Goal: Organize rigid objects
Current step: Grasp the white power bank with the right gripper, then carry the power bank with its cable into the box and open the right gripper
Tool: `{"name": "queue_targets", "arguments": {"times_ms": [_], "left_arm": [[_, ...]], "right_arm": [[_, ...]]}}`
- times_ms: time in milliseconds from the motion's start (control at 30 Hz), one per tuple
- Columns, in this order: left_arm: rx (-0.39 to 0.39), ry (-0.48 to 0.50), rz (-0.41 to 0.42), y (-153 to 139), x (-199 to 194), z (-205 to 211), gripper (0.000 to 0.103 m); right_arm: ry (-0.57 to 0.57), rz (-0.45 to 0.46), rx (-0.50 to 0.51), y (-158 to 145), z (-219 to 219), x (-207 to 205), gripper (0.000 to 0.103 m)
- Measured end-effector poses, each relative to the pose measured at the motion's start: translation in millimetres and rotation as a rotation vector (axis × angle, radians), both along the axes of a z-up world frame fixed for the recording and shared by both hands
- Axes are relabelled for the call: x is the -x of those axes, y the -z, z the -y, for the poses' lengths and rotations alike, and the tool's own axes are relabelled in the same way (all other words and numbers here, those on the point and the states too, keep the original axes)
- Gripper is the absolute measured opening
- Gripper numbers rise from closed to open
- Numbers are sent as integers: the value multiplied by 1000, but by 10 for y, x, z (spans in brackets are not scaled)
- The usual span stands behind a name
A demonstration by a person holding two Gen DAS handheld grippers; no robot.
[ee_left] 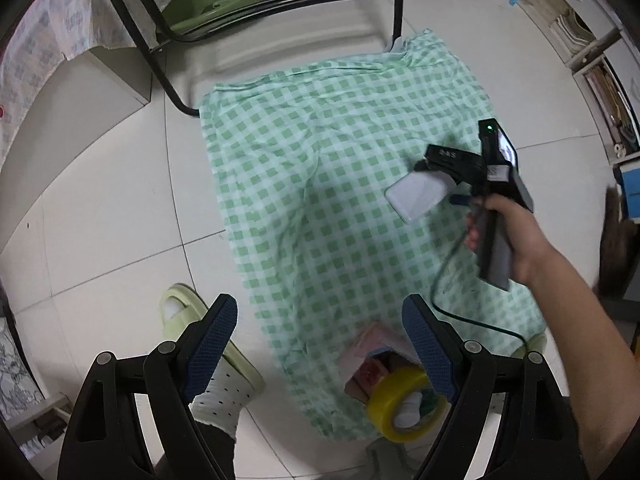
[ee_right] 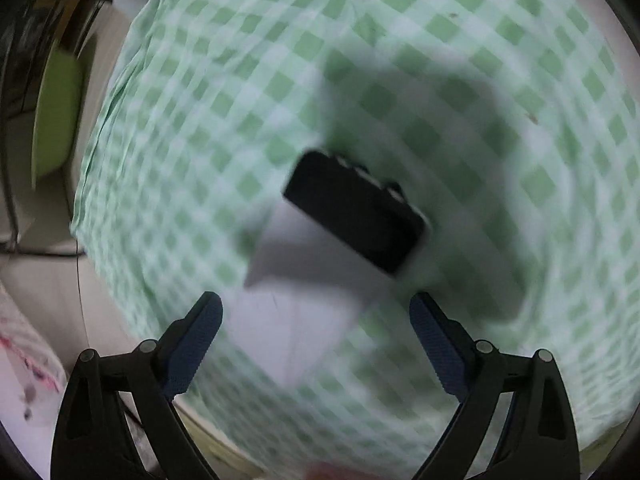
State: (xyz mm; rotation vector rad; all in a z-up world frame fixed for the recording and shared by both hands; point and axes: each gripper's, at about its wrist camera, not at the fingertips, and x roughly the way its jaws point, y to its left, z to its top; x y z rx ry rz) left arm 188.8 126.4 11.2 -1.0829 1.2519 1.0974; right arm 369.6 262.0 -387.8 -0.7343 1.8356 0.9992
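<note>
Left wrist view: the left hand-held gripper [ee_left: 320, 344] hangs released and empty above the green checked cloth [ee_left: 304, 184] on the floor; a yellow tape roll [ee_left: 404, 404] and a pink box [ee_left: 372, 356] lie at the cloth's near edge, just beside its right finger; the right hand-held gripper [ee_left: 430, 174], well ahead to the right, has a white box [ee_left: 416, 196] at its tip. Right wrist view: the right hand-held gripper [ee_right: 316, 340] is spread wide, fingers apart from the blurred white box [ee_right: 304, 280]; a black rectangular object [ee_right: 356, 212] lies on it, long axis running up-left to down-right, straight ahead between the fingers; this hand is judged much nearer.
</note>
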Motion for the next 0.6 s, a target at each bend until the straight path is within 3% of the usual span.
{"name": "queue_targets", "arguments": {"times_ms": [67, 133, 200, 267, 433, 567, 600], "left_arm": [[-1, -7, 11, -24, 10, -16, 84], [-10, -6, 16, -58, 29, -25, 84], [-20, -6, 12, -76, 46, -16, 84], [-20, -7, 8, -77, 61, 9, 84], [-6, -31, 22, -78, 101, 9, 84], [-19, -40, 49, -147, 108, -5, 84], [-23, -42, 52, -156, 120, 6, 84]], "right_arm": [[22, 30, -5, 26, -36, 14, 101], [-7, 96, -8, -23, -113, 84, 95], [-134, 181, -10, -56, -201, 249, 89], [-317, 259, -42, -89, -287, 472, 83], [-649, 275, -113, -189, -253, 954, 74], [-1096, 226, -129, -249, 283, 1472, 71], [-1163, 212, -117, -255, 428, 1535, 71]]}}
